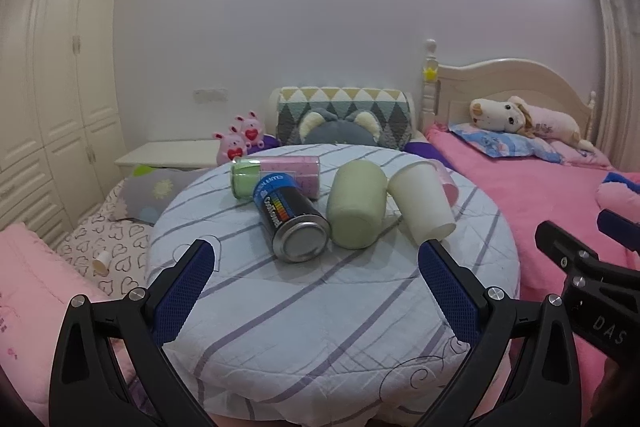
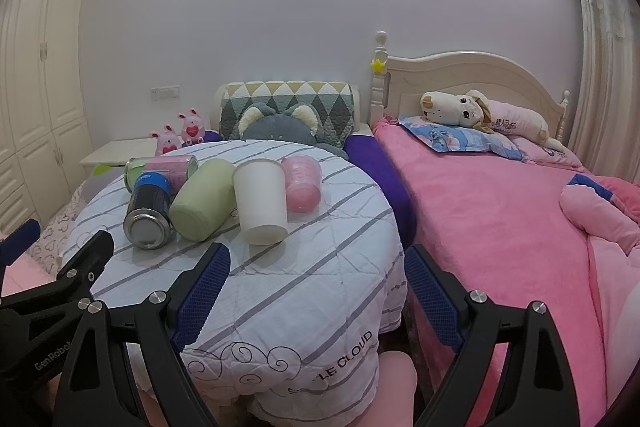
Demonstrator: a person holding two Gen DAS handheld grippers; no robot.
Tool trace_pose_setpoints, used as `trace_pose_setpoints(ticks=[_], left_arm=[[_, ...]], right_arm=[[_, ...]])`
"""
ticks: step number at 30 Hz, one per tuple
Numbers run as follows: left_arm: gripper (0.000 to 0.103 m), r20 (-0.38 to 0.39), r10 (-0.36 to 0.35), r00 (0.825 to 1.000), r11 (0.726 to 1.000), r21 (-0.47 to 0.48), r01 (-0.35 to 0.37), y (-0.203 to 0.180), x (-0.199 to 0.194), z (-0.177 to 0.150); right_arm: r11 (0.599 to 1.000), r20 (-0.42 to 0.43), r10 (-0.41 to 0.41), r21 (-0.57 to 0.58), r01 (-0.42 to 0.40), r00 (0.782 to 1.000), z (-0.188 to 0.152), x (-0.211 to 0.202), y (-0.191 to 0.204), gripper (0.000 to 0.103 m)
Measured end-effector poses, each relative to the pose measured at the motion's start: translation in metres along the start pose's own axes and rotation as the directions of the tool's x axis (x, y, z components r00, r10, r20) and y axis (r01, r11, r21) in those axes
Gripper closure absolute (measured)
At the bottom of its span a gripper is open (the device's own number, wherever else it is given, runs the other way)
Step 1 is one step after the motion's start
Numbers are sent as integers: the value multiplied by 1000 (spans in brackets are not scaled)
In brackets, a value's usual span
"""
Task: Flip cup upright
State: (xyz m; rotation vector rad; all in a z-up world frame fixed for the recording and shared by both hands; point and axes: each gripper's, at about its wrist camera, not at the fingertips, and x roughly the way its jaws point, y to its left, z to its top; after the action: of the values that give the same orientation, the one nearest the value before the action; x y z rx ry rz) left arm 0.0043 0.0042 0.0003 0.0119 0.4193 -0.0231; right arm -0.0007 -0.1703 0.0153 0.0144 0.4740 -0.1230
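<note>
Several cups lie on their sides on a round table (image 1: pixel 320 307) covered with a striped cloth. In the left wrist view: a white cup (image 1: pixel 420 203), a pale green cup (image 1: pixel 356 211), a blue-labelled can (image 1: pixel 288 219), and a pink and green tumbler (image 1: pixel 276 175) behind. In the right wrist view the white cup (image 2: pixel 262 203), green cup (image 2: pixel 202 205), can (image 2: pixel 150 211), tumbler (image 2: pixel 162 171) and a pink cup (image 2: pixel 301 183) show. My left gripper (image 1: pixel 316 275) is open and empty, near the table's front. My right gripper (image 2: pixel 318 277) is open and empty, at the table's right edge.
A pink bed (image 2: pixel 500 227) with a plush dog (image 2: pixel 472 115) lies to the right. A patterned cushion (image 1: pixel 344 115) and grey cat plush (image 1: pixel 340 131) sit behind the table. A nightstand (image 1: pixel 168 155), pink bunny toys (image 1: pixel 240 139) and wardrobe (image 1: pixel 48 87) stand left.
</note>
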Motion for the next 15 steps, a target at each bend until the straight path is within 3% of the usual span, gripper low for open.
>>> trace_pose_setpoints(ticks=[15], left_arm=[[0, -2, 0, 1000, 1000, 11, 0, -2, 2, 1]], right_arm=[[999, -4, -39, -19, 38, 999, 1, 3, 3, 12]])
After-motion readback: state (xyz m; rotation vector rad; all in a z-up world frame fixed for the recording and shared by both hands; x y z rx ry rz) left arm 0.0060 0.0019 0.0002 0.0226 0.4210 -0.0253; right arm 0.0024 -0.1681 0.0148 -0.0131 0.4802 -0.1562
